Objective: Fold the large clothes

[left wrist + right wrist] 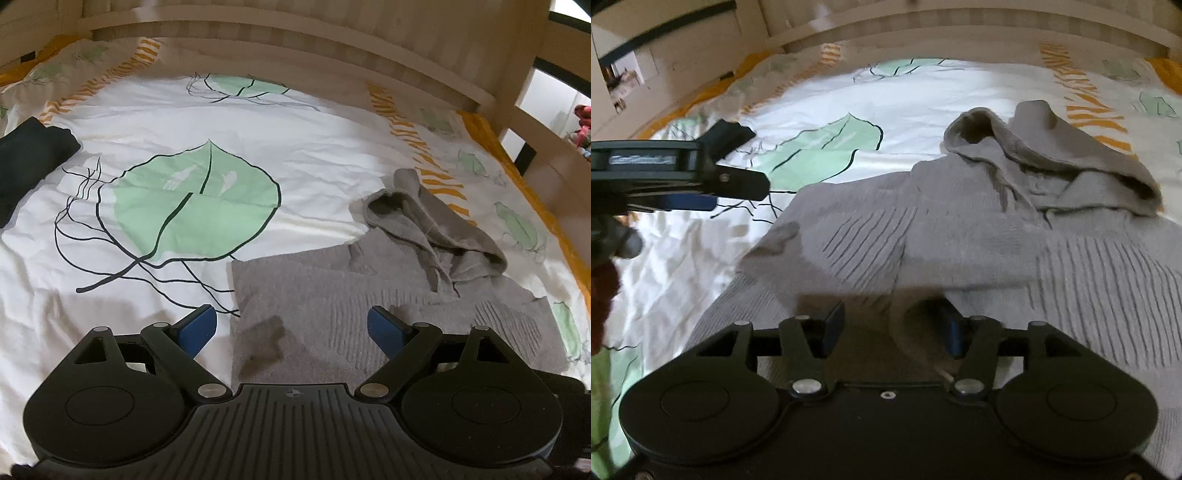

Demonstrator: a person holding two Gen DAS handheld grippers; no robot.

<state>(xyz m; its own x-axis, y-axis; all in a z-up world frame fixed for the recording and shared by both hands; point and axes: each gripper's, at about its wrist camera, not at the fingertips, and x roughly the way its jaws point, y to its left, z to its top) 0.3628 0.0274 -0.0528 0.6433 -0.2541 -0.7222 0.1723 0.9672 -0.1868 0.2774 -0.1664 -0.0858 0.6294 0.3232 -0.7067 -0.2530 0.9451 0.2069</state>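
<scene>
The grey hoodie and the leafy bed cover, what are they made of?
The grey hoodie looks like soft knitted yarn, maybe wool or acrylic: matte, fuzzy, with ribbed lines. The bed cover looks like thin woven cotton, smooth and matte, with fine creases and a printed leaf pattern.

No readable words, brand names or numbers anywhere. Only a small round cross-shaped mark on the ribbed body of the left gripper (291, 325), too small to make out as lettering. A pale strip like a label on the side of that same gripper in the right wrist view, blurred beyond reading. Leaf drawings on the bedcover (258, 122), no writing.
</scene>
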